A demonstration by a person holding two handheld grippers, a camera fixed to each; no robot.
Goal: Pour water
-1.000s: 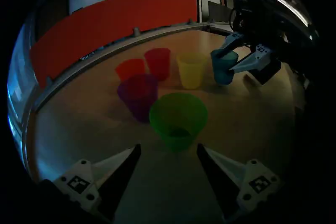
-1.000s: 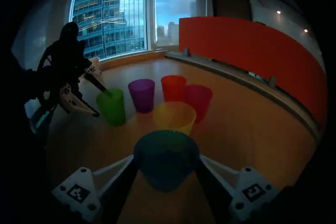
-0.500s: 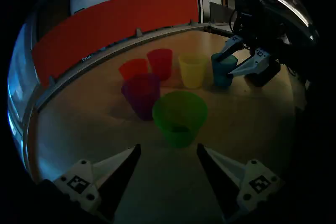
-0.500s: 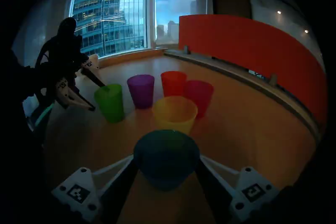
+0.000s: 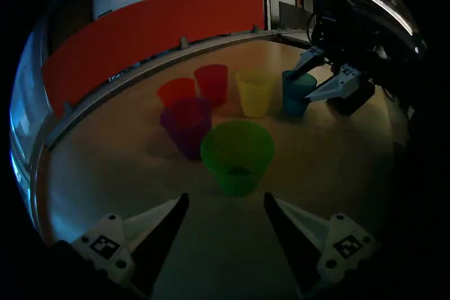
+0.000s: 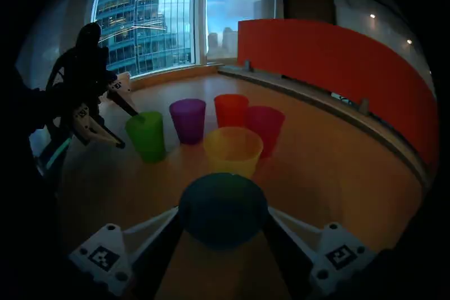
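Right gripper (image 6: 223, 214): closed partway around the blue cup (image 6: 223, 201), one finger pressing on each side of it.
Blue cup: clamped between the right fingers, close in front of the right gripper's camera. In the left gripper view it (image 5: 296, 93) sits at the right end of the group, just beside the yellow cup (image 5: 255, 93), with the right gripper (image 5: 318, 77) around it. The dim light hides whether it rests on the table or holds water.
Left gripper (image 5: 225, 195): fingers spread wide, nothing between them, touching nothing.
Green cup (image 5: 237, 155): upright on the table (image 5: 337, 153), just ahead of the left fingertips and in line with the gap between them. In the right gripper view it (image 6: 146, 135) stands at the left of the group, with the left gripper (image 6: 121, 122) right beside it.
Other cups: purple cup (image 5: 185, 126) just behind the green one, orange cup (image 5: 175, 90) and red cup (image 5: 212, 82) behind that, all upright and close together.
Person: a dark arm (image 6: 79, 83) holds the left gripper.
Background: a red wall panel (image 6: 337, 58) and a window (image 6: 169, 13).
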